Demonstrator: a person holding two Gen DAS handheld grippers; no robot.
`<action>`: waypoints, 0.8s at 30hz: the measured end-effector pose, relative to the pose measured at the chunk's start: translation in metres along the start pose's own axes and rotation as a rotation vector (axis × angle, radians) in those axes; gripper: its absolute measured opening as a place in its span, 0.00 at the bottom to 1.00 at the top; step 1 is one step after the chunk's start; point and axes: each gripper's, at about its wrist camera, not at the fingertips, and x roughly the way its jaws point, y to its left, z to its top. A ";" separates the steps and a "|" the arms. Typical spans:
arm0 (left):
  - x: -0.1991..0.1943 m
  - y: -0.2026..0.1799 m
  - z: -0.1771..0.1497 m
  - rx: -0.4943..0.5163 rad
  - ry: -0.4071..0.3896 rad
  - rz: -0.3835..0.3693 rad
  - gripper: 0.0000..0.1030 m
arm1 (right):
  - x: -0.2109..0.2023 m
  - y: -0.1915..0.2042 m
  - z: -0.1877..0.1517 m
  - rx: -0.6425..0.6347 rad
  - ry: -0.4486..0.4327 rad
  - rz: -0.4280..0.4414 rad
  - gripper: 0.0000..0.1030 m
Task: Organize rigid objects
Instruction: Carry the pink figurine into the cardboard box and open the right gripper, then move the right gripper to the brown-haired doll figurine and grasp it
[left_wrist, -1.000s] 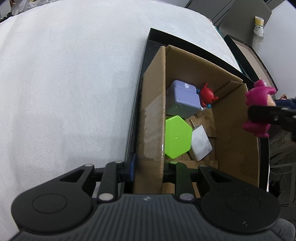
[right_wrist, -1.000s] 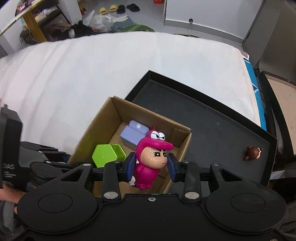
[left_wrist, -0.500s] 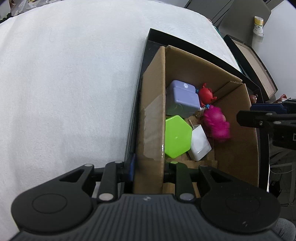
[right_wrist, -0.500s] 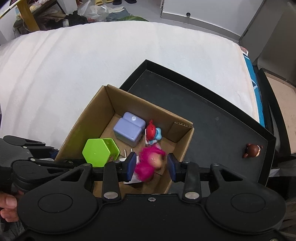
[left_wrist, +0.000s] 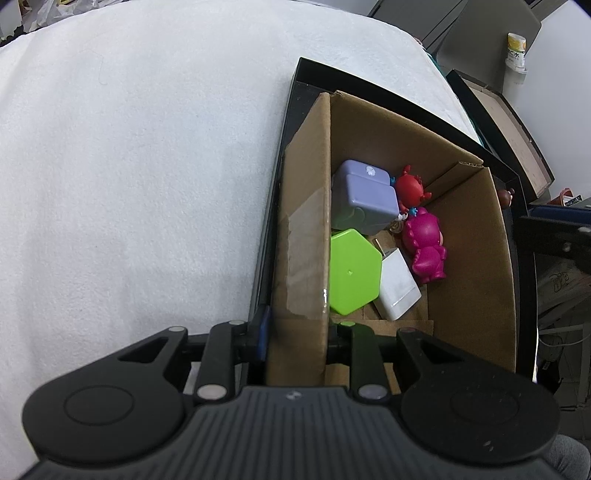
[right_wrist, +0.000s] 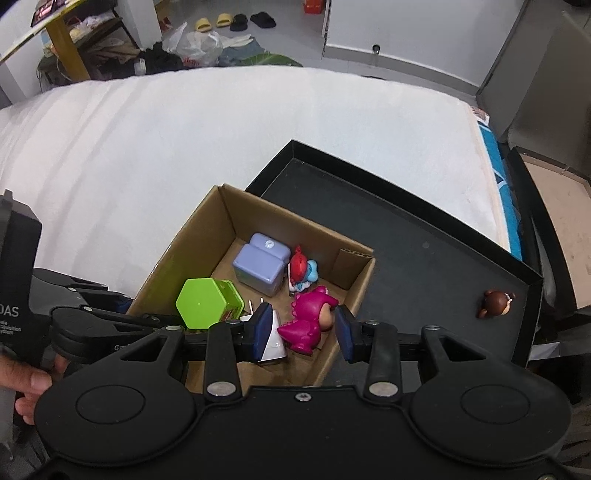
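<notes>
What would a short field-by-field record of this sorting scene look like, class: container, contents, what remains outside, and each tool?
Container: cardboard box standing in a black tray
Contents: purple case, green hexagonal box, white charger, red and blue figurine, pink dinosaur figurine
Outside box: brown figurine on the tray
Left tool: clamped on the box's near wall
Right tool: open above the box, holding nothing
</notes>
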 end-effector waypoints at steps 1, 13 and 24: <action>0.000 0.000 0.000 0.000 0.000 0.000 0.23 | -0.002 -0.002 -0.001 0.005 -0.008 0.003 0.37; 0.000 -0.001 0.000 0.001 0.000 0.001 0.23 | -0.026 -0.068 -0.018 0.141 -0.097 0.007 0.48; 0.000 -0.001 0.000 0.002 -0.001 0.005 0.23 | -0.028 -0.139 -0.038 0.301 -0.113 -0.018 0.53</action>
